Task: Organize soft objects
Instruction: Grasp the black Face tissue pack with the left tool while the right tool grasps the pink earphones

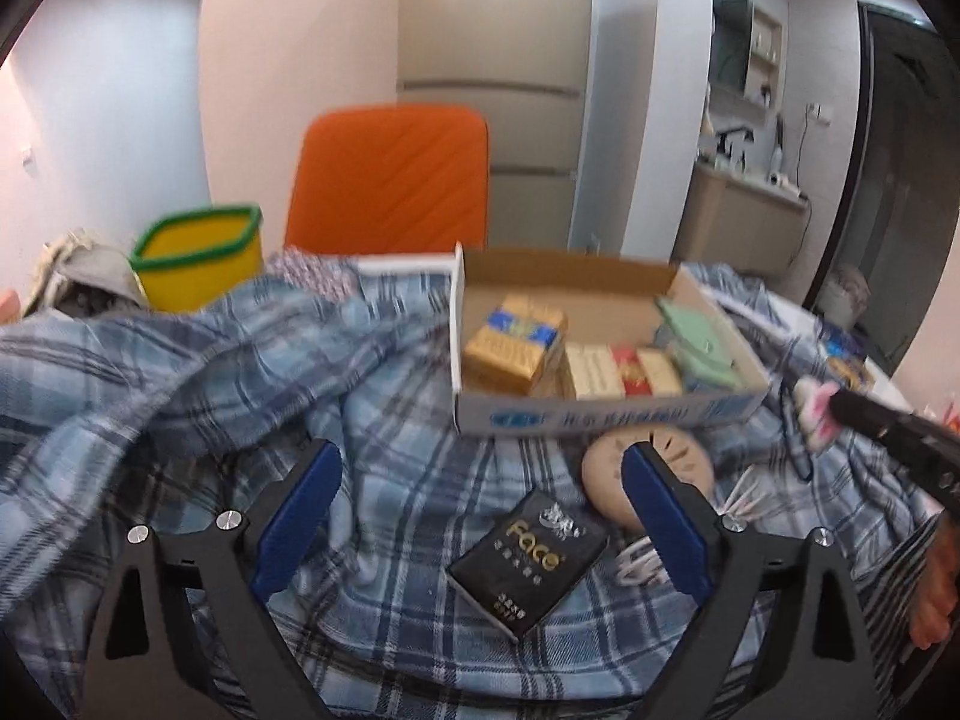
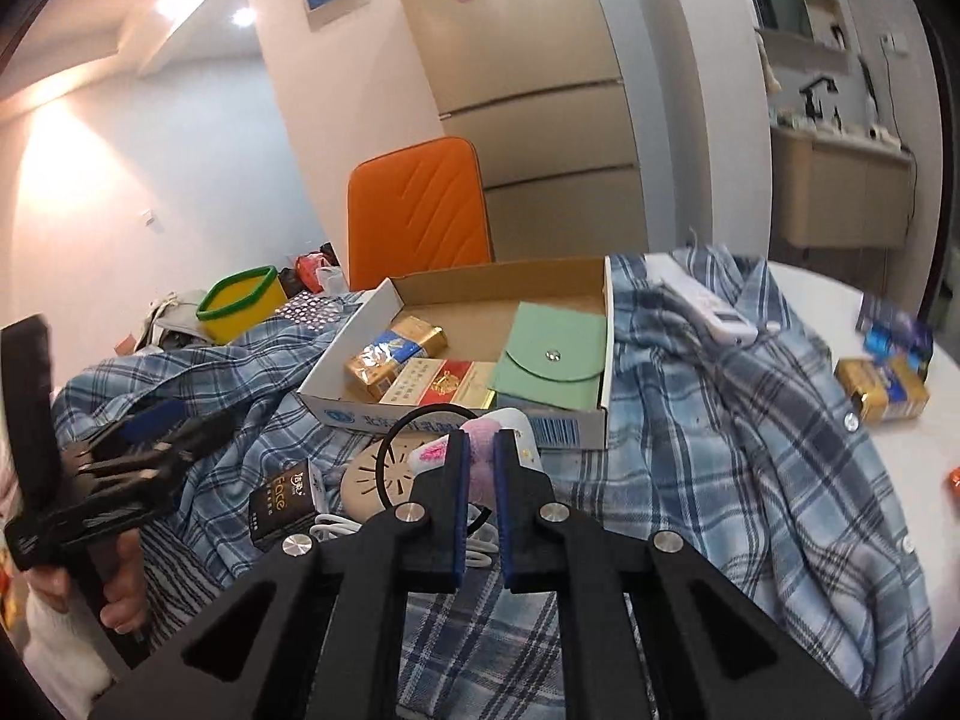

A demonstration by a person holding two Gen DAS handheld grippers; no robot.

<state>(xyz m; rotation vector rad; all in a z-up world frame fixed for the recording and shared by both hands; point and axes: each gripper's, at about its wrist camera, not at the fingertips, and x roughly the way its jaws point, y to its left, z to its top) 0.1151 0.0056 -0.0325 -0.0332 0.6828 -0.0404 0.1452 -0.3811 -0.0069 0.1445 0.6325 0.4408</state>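
My right gripper (image 2: 478,441) is shut on a small pink and white plush toy (image 2: 483,468) with a black elastic loop (image 2: 414,420), held just in front of the cardboard box (image 2: 456,420). The toy also shows at the right of the left wrist view (image 1: 815,405). The box (image 1: 600,414) holds cigarette packs (image 2: 396,357) and a green pouch (image 2: 552,357). My left gripper (image 1: 480,468) is open and empty above a blue plaid shirt (image 1: 210,360), which covers the table (image 2: 840,294). A black "Face" tissue pack (image 1: 531,558) lies between its fingers.
A round beige disc (image 1: 606,474) and a white cable (image 1: 639,561) lie before the box. A yellow bin with green rim (image 1: 201,258) stands far left, an orange chair (image 1: 390,174) behind. A white remote (image 2: 708,306), a gold pack (image 2: 888,390) and blue boxes (image 2: 894,336) lie right.
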